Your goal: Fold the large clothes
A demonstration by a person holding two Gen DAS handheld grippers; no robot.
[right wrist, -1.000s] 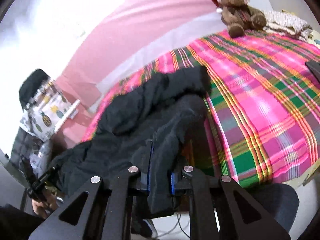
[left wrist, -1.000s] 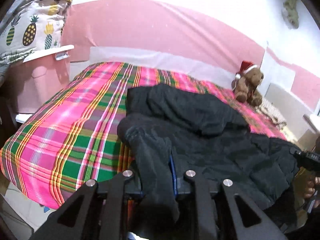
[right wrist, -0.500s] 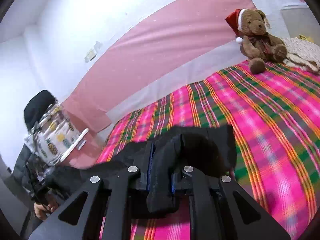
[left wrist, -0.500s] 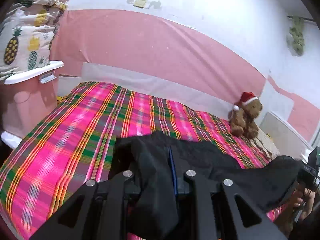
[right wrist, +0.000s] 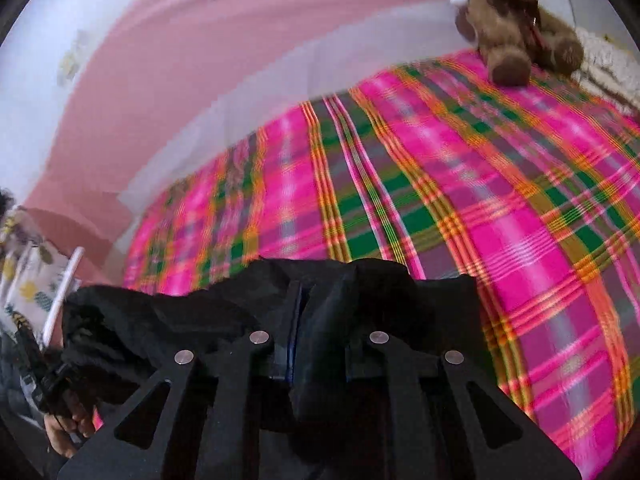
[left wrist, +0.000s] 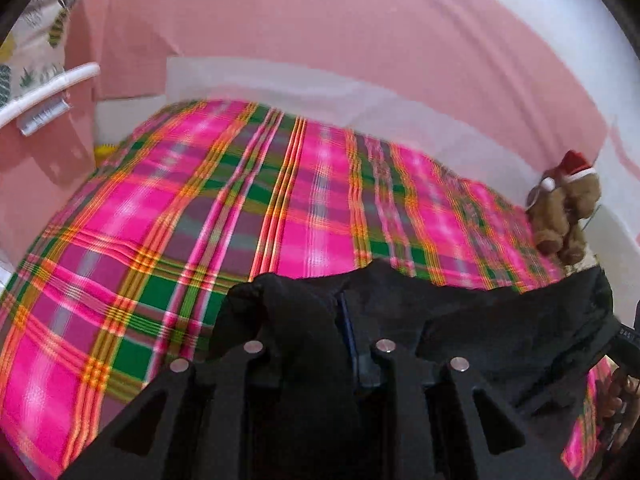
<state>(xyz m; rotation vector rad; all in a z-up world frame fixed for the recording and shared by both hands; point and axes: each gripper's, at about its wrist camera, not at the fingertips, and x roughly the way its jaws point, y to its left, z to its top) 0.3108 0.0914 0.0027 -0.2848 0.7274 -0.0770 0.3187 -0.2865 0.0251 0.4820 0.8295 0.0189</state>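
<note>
Above plaid bed (left wrist: 248, 216), black garment (left wrist: 480, 312) stretched sideways between claws

Both wrist cams: low over bed (left wrist: 304, 208)

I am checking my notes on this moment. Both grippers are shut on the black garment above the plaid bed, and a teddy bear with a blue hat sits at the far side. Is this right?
Not quite: the hat is red, not blue, as the left wrist view shows on the teddy bear. The rest holds: the left gripper and right gripper are both shut on the black garment above the plaid bed.
</note>
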